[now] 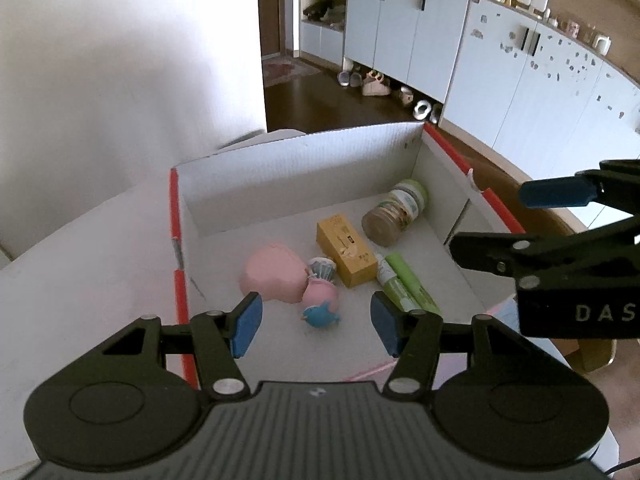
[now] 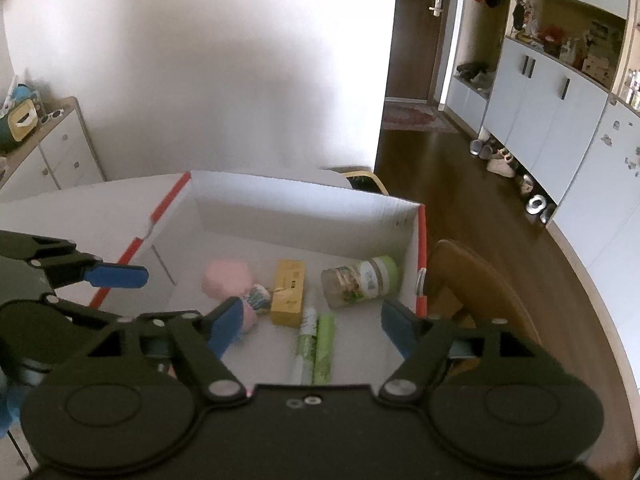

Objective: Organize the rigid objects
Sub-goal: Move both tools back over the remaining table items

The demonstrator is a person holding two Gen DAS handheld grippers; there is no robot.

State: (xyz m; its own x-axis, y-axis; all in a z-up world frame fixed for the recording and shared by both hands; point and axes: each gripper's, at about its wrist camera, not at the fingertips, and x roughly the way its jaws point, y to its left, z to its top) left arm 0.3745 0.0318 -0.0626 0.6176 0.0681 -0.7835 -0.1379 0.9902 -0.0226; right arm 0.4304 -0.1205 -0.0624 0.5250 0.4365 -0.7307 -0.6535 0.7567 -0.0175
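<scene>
A white cardboard box with red edges (image 1: 178,240) (image 2: 422,240) lies open below both grippers. On its floor lie a pink rounded object (image 1: 272,276) (image 2: 224,280), a small toy figure with a blue base (image 1: 320,308), a yellow carton (image 1: 346,250) (image 2: 288,292), a jar with a green lid (image 1: 396,212) (image 2: 360,280) on its side, and a green tube beside a white tube (image 1: 404,284) (image 2: 316,344). My left gripper (image 1: 316,326) hovers above the toy, open and holding nothing. My right gripper (image 2: 314,332) hangs open over the tubes, nothing between its blue pads.
The box rests on a white table (image 1: 80,280). A wooden chair (image 2: 480,280) stands by the box's right side. Pale cabinets (image 1: 520,100) with shoes beneath line the far wall, and a white dresser (image 2: 52,152) stands at left.
</scene>
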